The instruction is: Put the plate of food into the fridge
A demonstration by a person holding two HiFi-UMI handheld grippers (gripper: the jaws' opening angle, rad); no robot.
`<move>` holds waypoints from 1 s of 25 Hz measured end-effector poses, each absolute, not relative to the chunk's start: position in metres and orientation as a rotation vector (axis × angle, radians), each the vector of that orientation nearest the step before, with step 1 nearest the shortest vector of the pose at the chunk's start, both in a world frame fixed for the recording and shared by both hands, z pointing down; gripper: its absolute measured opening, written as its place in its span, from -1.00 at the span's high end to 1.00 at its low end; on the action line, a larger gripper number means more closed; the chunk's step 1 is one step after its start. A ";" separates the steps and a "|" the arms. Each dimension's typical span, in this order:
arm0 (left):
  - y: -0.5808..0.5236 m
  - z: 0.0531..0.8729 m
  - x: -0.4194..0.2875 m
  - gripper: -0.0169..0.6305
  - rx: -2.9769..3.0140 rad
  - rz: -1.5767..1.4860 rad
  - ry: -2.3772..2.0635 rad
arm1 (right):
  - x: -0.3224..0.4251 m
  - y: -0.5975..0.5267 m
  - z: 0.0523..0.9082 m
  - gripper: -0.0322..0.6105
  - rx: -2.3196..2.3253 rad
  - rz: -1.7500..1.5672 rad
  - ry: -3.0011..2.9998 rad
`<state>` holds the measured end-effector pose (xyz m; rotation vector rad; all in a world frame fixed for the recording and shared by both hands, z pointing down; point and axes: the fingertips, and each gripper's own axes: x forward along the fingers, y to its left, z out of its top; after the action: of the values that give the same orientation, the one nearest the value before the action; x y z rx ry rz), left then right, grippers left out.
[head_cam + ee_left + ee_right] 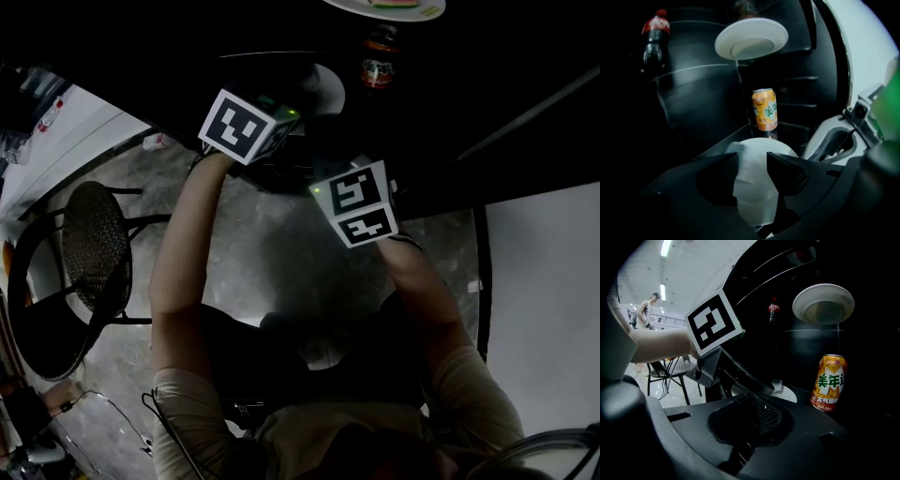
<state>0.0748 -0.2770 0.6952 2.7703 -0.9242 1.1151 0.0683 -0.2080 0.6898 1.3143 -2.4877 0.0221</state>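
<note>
My left gripper (752,159) reaches into the dark fridge and is shut on the rim of a plain white plate (764,147) lying on a lower shelf; no food shows on it. The right gripper view shows the same plate (790,392) just past the left gripper's marker cube (714,322). A second white plate (751,38) rests on an upper glass shelf and is seen from below. In the head view that plate (384,7) carries food. My right gripper (753,397) hangs beside the left one, shut and empty. In the head view only the cubes (246,124) show.
An orange drink can (764,108) stands behind the held plate. A cola bottle (655,40) stands on the upper shelf at the left. The white fridge door (862,56) hangs open at the right. A black wire chair (89,253) is on the floor at the left.
</note>
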 end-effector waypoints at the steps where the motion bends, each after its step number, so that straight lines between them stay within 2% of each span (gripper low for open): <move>1: -0.276 0.698 0.074 0.36 2.764 1.112 -0.926 | 0.068 -0.208 0.690 0.83 1.315 0.023 -2.488; 6: -0.269 0.694 0.076 0.36 2.789 0.999 -0.893 | 0.068 -0.207 0.689 0.83 1.319 0.031 -2.489; 13: -0.249 0.698 0.076 0.44 2.782 1.049 -0.794 | 0.069 -0.206 0.691 0.83 1.331 0.052 -2.491; 25: -0.253 0.693 0.077 0.42 2.835 0.956 -0.840 | 0.080 -0.208 0.680 0.83 1.381 0.043 -2.528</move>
<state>0.0769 -0.2532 0.6932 2.8355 -0.8403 0.9562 0.0800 -0.2080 0.6798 1.3805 -2.5282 0.0427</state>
